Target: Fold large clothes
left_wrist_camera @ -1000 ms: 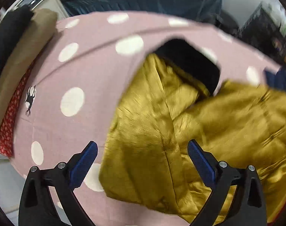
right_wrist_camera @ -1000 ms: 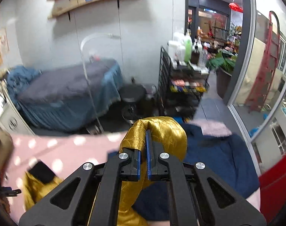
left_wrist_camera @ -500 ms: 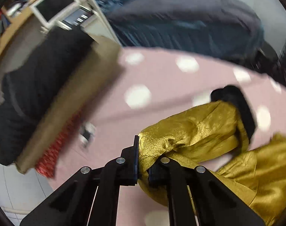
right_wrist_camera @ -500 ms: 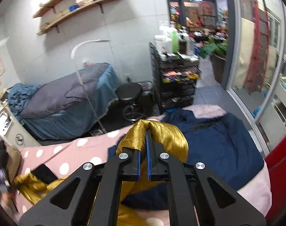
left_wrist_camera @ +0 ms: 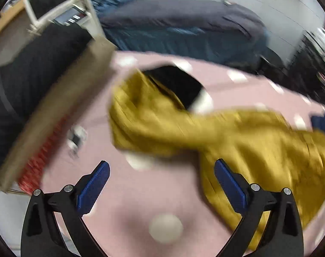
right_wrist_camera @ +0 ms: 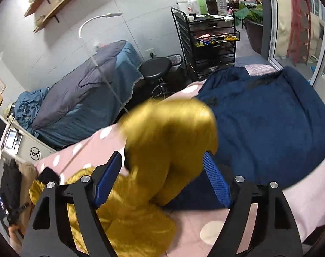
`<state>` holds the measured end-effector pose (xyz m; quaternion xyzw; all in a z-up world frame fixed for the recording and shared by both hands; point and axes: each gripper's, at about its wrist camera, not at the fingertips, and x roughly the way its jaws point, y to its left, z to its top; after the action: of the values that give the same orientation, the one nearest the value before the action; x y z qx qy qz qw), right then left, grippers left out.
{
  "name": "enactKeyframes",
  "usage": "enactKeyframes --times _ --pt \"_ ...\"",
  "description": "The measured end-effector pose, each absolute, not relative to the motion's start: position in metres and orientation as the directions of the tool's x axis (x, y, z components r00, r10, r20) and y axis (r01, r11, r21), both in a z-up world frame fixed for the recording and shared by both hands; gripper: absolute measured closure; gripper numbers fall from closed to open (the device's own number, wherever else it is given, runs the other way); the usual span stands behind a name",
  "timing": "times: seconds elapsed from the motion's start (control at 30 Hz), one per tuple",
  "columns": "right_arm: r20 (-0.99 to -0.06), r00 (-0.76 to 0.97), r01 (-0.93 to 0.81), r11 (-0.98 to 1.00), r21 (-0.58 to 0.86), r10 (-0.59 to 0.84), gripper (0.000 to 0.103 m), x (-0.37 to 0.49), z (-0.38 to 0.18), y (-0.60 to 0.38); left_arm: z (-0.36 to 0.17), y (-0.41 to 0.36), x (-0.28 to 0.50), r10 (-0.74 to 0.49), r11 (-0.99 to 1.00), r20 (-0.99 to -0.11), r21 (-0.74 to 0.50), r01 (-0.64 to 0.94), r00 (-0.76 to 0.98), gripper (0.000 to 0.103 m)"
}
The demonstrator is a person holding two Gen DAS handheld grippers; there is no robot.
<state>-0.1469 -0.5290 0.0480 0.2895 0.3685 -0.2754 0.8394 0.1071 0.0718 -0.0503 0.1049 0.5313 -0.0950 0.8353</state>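
Note:
A shiny gold garment [left_wrist_camera: 237,135] with a black cuff [left_wrist_camera: 179,83] lies crumpled on the pink white-spotted cover [left_wrist_camera: 123,194]. My left gripper [left_wrist_camera: 162,184] hovers over the cover, its jaws opening wide with nothing between them; the gold cloth lies just beyond and beside the right finger [left_wrist_camera: 229,185]. In the right wrist view a bunched, blurred fold of the gold garment [right_wrist_camera: 168,137] hangs loose between the jaws of my right gripper [right_wrist_camera: 162,180], which are opening; the pads do not press on it. The cuff [right_wrist_camera: 48,174] shows far left.
A stack of folded clothes, black [left_wrist_camera: 34,68], tan [left_wrist_camera: 61,105] and red [left_wrist_camera: 40,152], stands at the cover's left edge. A navy garment [right_wrist_camera: 263,128] lies right of the gold one. Behind are a grey-and-blue bed [right_wrist_camera: 83,105], a stool [right_wrist_camera: 156,68] and a black trolley [right_wrist_camera: 211,42].
The left gripper shut on the gold sleeve, lifted it left, then let go and stands wide. The right gripper sank with its gold fold and has opened; the fold slips loose.

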Motion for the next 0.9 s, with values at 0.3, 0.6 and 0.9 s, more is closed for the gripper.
enactKeyframes --times 0.3,0.6,0.9 --pt "-0.857 0.490 0.563 0.808 0.174 -0.157 0.025 -0.172 -0.002 -0.447 -0.146 -0.013 -0.043 -0.219 0.830 -0.974 -0.152 0.536 0.064 0.011" --pt "-0.897 0.441 0.482 0.850 0.212 -0.027 0.025 -0.163 -0.036 -0.397 -0.184 -0.074 -0.047 -0.139 0.780 -0.989 -0.084 0.620 0.041 0.075" --pt "-0.923 0.384 0.457 0.871 0.179 -0.011 0.025 -0.175 -0.052 -0.382 -0.099 0.039 -0.007 -0.100 0.916 -0.966 0.005 0.402 0.238 0.092"
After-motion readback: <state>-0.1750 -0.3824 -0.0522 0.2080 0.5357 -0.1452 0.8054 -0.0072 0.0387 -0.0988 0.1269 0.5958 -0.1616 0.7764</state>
